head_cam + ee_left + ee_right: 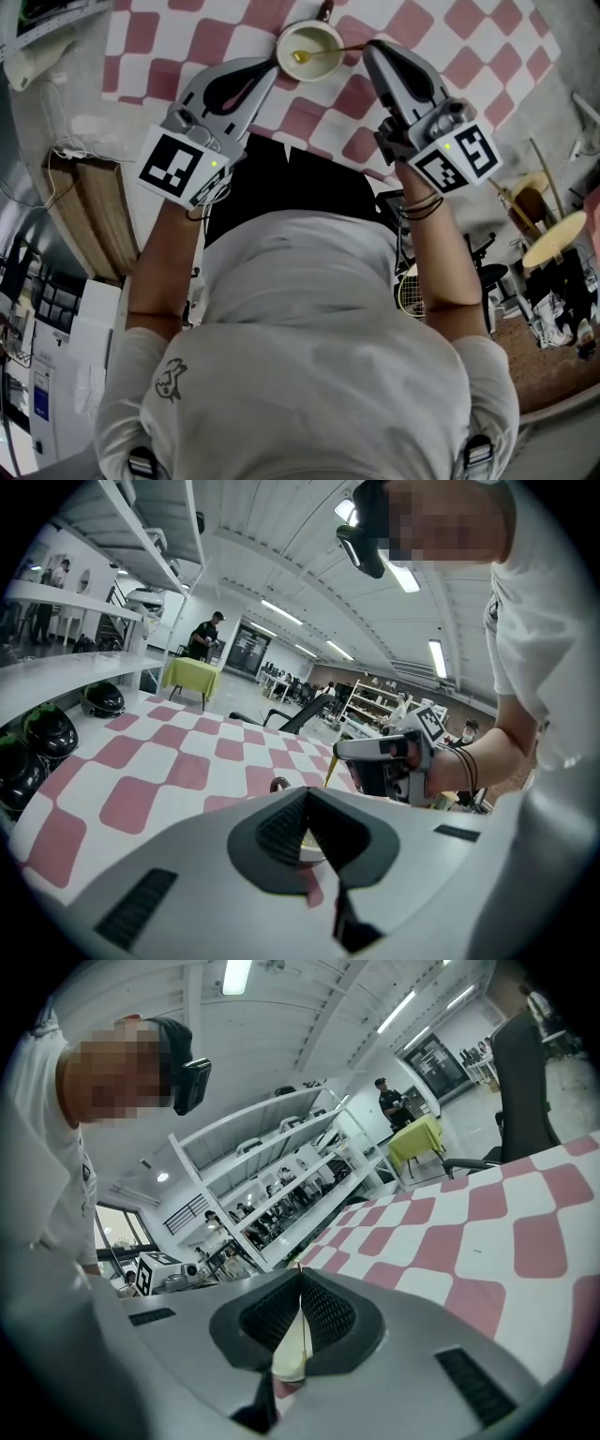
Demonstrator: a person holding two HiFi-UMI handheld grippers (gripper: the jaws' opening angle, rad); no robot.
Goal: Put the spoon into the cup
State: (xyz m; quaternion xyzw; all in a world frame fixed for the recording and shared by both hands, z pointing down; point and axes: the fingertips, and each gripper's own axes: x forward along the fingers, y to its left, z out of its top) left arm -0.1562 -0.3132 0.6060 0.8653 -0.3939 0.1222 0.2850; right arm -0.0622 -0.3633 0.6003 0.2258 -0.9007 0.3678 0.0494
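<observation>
Right claw (368, 47) clamps the spoon (309, 54), bowl inside the cup (282, 41), left claw (270, 67) shut beside it; best released gently, so nothing tips.

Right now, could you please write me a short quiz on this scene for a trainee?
1. True or false: in the head view, the bowl of the spoon lies within the rim of the cup.
2. The right gripper is shut on: A the cup's handle; B the spoon; C nothing.
3. Fill in: the checked tablecloth is white and ____.
Key: 1 true; 2 B; 3 pink.
</observation>
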